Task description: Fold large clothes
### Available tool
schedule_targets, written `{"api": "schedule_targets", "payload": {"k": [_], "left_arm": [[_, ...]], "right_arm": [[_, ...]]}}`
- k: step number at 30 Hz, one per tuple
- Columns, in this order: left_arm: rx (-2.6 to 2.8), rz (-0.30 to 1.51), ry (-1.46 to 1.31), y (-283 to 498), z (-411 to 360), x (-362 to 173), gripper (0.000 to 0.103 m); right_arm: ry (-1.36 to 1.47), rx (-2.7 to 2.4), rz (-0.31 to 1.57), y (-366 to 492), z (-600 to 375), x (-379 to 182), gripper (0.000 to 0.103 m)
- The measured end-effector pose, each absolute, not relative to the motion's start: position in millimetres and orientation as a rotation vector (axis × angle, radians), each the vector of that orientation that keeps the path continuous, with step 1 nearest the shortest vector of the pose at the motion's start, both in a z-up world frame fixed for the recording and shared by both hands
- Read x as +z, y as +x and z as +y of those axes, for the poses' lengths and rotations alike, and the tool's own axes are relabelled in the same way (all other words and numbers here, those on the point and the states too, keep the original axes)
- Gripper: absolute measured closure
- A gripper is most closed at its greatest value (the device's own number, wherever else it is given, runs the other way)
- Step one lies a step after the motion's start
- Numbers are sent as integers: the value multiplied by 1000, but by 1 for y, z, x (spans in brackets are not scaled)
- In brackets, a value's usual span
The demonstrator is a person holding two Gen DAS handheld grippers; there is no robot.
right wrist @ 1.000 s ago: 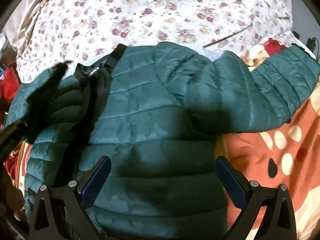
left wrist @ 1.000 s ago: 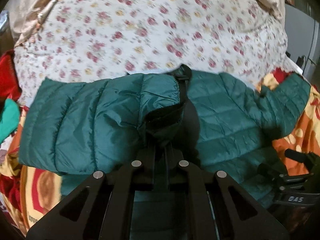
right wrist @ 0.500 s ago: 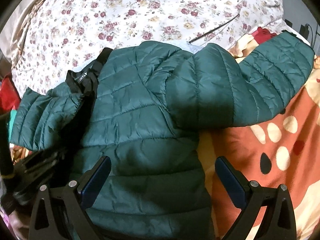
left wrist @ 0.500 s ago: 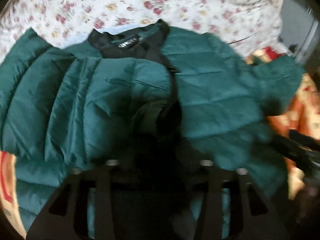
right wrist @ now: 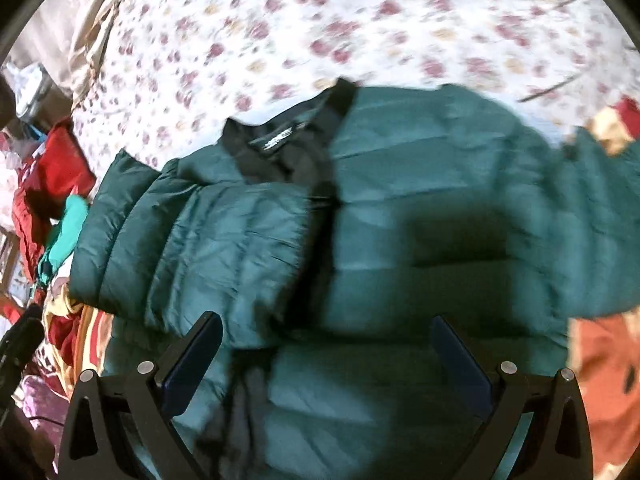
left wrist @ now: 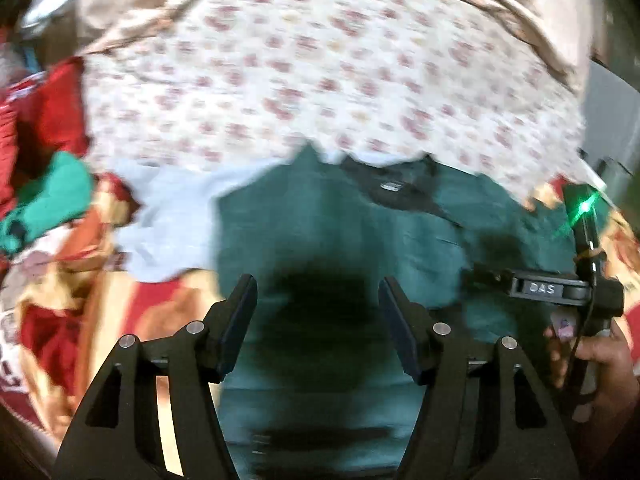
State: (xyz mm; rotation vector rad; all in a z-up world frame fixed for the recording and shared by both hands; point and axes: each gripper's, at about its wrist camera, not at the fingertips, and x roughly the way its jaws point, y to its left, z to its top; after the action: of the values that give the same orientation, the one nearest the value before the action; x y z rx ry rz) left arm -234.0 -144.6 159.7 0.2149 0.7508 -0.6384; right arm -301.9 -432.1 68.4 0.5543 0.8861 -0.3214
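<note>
A: Where is the jacket?

B: The dark green quilted puffer jacket [right wrist: 420, 208] lies front-up on the bed, its lower half on an orange and red patterned blanket [right wrist: 608, 376] and its black collar [right wrist: 280, 144] against a white floral duvet [right wrist: 360, 20]. In the right wrist view one sleeve [right wrist: 192, 236] is folded across the chest, ending near the black front placket. The other sleeve runs off toward the right edge of that view.

A: And the grippers?

B: The left gripper [left wrist: 318, 320] hangs over the jacket's lower body with its jaws spread apart and nothing between them; only green fabric and a dark shadow show in the gap. The right gripper [right wrist: 326, 364] is over the jacket's middle, jaws spread wide, also empty. Its dark blue pads [right wrist: 196, 356] frame the quilted fabric without pinching it.

A: Can each see the other?

B: From the left wrist view the right gripper shows at the far right, a black body with a green light, gripped by the person's right hand [left wrist: 592, 364]. Both views are blurred, so fine detail on the quilting is hard to read.

A: Anything else around?

B: A pale blue cloth [left wrist: 168, 224] lies beside the jacket in the left wrist view, and red clothes [right wrist: 52, 168] and a teal garment [right wrist: 66, 232] sit piled at the left.
</note>
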Motion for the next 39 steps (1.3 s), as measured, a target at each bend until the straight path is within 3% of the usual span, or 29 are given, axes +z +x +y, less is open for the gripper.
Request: {"api": "schedule_targets", "payload": {"k": [2, 3, 4, 6, 9, 19, 30, 32, 34, 39], "left_arm": [[-584, 774, 194, -219, -132, 156, 39], [-572, 788, 170, -214, -124, 154, 39], [-562, 800, 150, -207, -120, 151, 39], [-534, 822, 126, -200, -113, 144, 39], [-513, 848, 107, -193, -107, 136, 39], [-512, 893, 92, -182, -127, 119, 39], [-532, 916, 143, -185, -165, 108, 39], [-542, 918, 142, -183, -173, 108, 39], [-542, 916, 147, -180, -182, 108, 39], [-531, 916, 148, -167, -208, 99, 39]], "right_arm": [[561, -306, 907, -282, -430, 58, 1], [560, -299, 917, -272, -429, 52, 11], [557, -287, 921, -265, -428, 46, 37], [566, -238, 911, -258, -426, 44, 69], [514, -233, 853, -265, -424, 59, 80], [335, -392, 747, -317, -480, 117, 84], [318, -539, 837, -317, -552, 68, 89], [368, -538, 827, -323, -558, 66, 81], [372, -587, 803, -335, -561, 76, 66], [380, -576, 734, -350, -544, 107, 63]]}}
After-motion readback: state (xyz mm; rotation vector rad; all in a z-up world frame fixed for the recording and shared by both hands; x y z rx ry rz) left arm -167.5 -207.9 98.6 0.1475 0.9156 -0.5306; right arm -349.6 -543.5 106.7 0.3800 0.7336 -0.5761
